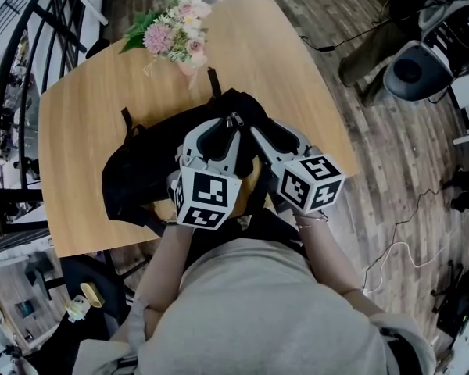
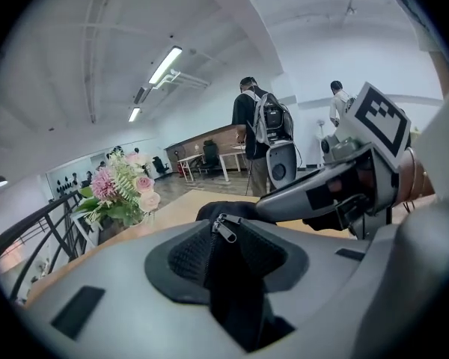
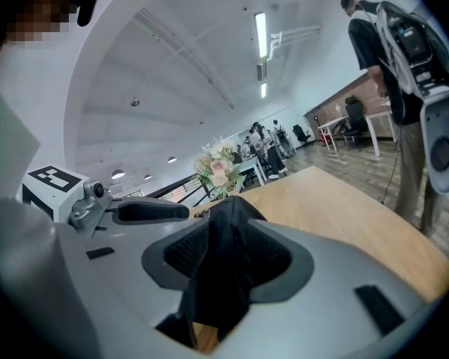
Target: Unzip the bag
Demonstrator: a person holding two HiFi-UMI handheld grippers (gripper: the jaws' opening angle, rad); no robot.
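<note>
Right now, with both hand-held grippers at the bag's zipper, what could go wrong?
The zipper pull sits with bunched fabric between the open jaws of the left hand-held gripper; closing may pinch cloth and jam the slider.
The right hand-held gripper straddles only a loose fold of the bag, so pulling might drag the bag instead of unzipping it.
The bouquet lies just beyond; a sliding bag could hit it.
</note>
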